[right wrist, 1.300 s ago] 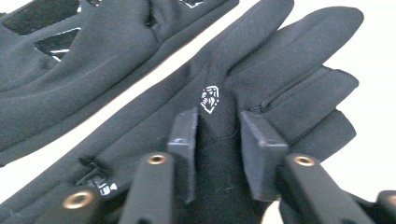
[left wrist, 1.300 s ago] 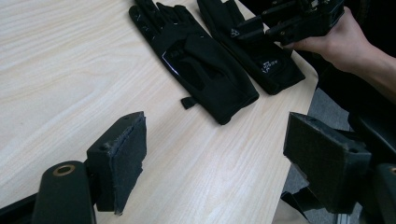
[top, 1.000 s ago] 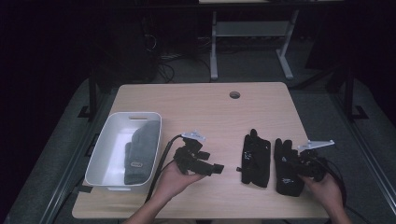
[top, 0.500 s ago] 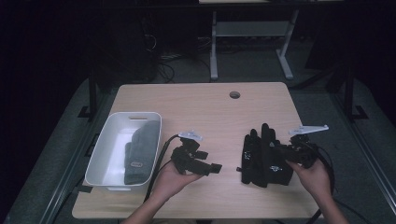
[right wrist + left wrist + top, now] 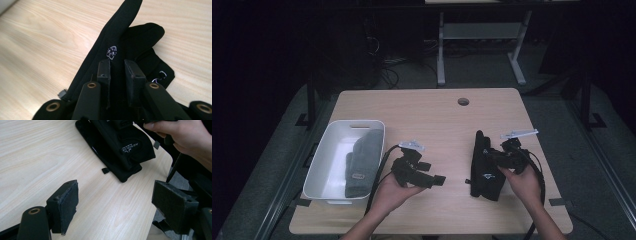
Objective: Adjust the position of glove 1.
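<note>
Two black gloves (image 5: 484, 172) lie stacked on the right part of the wooden table (image 5: 432, 115). My right gripper (image 5: 491, 156) is shut on the upper black glove (image 5: 117, 32), pinching its fabric between the pads, and this glove stands up on edge over the lower glove (image 5: 147, 35). My left gripper (image 5: 436, 179) rests in a hand at the table's middle front, pointing right. Its jaws are open with nothing between them, seen in the left gripper view (image 5: 117, 195). The gloves (image 5: 125, 147) lie a short way beyond it.
A white bin (image 5: 324, 160) sits at the front left of the table, with a grey mitten (image 5: 362, 160) inside. A round cable hole (image 5: 463, 101) is near the table's far edge. Cables trail from both grippers toward the front edge.
My right gripper has moved left with a black glove in it, bringing it from beside the other glove to on top of it. The left gripper has stayed put.
</note>
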Tool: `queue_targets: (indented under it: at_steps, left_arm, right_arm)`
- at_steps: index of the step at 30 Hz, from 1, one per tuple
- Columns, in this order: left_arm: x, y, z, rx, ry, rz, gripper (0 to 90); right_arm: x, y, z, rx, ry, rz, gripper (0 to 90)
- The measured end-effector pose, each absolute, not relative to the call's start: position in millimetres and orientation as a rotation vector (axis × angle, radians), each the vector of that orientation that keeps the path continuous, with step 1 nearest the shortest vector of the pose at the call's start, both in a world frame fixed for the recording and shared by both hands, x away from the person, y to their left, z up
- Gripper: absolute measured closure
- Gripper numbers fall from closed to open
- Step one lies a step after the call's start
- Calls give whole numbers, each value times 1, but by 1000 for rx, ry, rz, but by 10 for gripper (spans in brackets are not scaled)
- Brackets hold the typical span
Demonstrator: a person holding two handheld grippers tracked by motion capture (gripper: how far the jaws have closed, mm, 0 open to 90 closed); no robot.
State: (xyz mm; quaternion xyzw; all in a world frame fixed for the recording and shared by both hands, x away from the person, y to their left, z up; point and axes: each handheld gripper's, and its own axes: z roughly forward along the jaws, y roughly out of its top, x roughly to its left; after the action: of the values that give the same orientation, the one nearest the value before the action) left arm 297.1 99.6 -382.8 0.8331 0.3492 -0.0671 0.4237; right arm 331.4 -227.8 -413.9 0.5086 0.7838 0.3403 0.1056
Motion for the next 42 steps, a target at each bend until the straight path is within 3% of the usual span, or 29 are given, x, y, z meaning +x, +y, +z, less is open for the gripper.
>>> queue_targets:
  at_steps: [9,14,23,42]
  left_arm:
    - [298,96,-388,2092,880,-180,210]
    - [298,87,-392,2102,874,-190,210]
    - [299,64,-401,2133,853,-210,213]
    - [308,44,-417,2170,874,-221,226]
  right_arm:
    - [328,-228,-423,1482,2315,948,554]
    - [325,-237,-424,1475,2305,938,556]
    - [317,-255,-431,1520,2312,919,730]
    - [303,-240,-446,1509,2417,959,806]
